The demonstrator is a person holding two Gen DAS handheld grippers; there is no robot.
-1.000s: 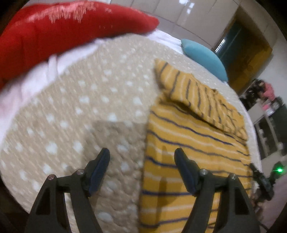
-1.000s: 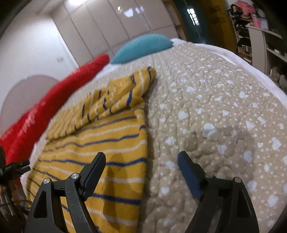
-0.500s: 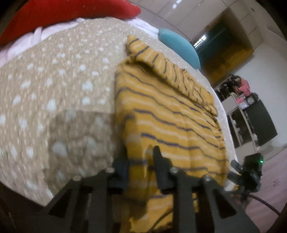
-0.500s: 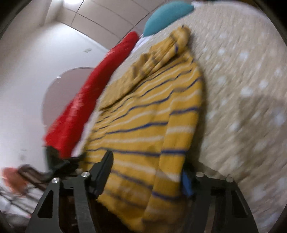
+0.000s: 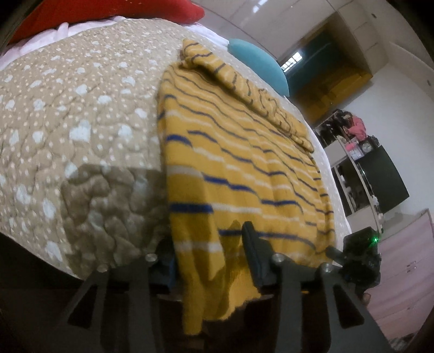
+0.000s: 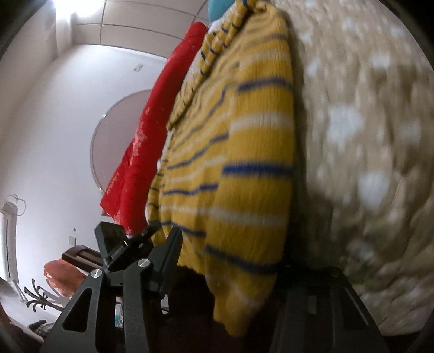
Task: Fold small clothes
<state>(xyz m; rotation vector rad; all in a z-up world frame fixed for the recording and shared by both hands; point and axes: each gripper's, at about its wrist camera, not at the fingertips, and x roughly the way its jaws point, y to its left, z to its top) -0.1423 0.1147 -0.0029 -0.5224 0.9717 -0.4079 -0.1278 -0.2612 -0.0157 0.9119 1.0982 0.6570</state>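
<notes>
A yellow knit sweater [image 5: 244, 163] with blue and white stripes lies flat on the beige dotted bedspread [image 5: 81, 108], its sleeves folded across the far end. Its near hem hangs over the bed's edge. My left gripper [image 5: 208, 252] straddles the hem's left corner, and cloth fills the gap between its jaws. My right gripper [image 6: 230, 260] straddles the hem's right corner of the sweater [image 6: 238, 163]; its right finger is hidden behind the cloth. How tightly either jaw pair presses the cloth does not show.
A red pillow [image 5: 108, 13] and a teal pillow [image 5: 257, 65] lie at the bed's far end. Shelves and a dark cabinet [image 5: 379, 176] stand to the right of the bed. The other gripper [image 5: 360, 255] shows at the hem's right corner.
Both grippers dropped from above the bedspread to the bed's near edge and closed in around the sweater's hem corners. The right wrist view has tilted sharply.
</notes>
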